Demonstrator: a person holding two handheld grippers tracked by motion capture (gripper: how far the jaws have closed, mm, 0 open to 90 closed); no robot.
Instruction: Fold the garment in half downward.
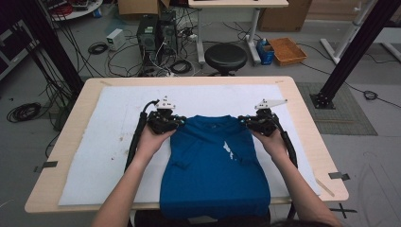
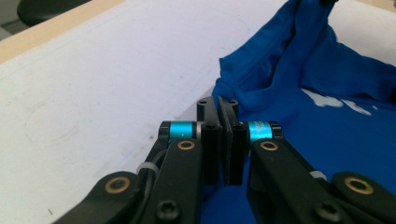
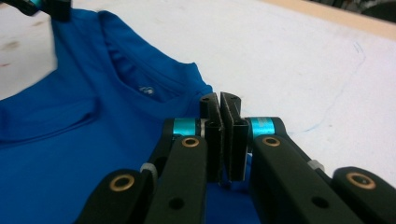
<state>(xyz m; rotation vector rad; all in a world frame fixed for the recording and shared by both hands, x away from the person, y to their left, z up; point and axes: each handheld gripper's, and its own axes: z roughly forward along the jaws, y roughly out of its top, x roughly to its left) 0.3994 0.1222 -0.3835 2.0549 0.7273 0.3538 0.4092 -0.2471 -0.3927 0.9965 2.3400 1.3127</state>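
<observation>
Here is a soft blue knit T-shirt [image 1: 215,165] lying front-up on a white, faintly stained sheet [image 1: 108,142] that covers a pale wooden desk [image 1: 71,123] with rounded corners. The shirt's hem hangs over the near edge of the desk, its ribbed round collar [image 1: 213,124] points away from the person, and a small white print [image 1: 229,151] sits on the chest. The sleeves are folded inward, so the body reads as a neat rectangle with gentle creases.

At the shirt's left shoulder the left hand-held gripper [image 1: 176,124], black with a grey three-cornered plate on top, sits in the person's left hand [image 1: 153,139]. In the left gripper view its two flat black jaws are pressed together, blue fabric bunched up in soft folds just beyond them [image 2: 219,105]; whether cloth is caught between the pads I cannot tell.

Over on the right shoulder, the right hand-held gripper [image 1: 248,122] is cradled in the right hand [image 1: 274,142]. In the right gripper view its jaws stand closed flat against each other [image 3: 219,100], at the shirt's shoulder edge where blue cloth meets white sheet; a pinch on the fabric is not clear to see.

Behind the desk, a round black padded stool [image 1: 225,56] stands on the grey floor beside an orange plastic crate [image 1: 287,50].
</observation>
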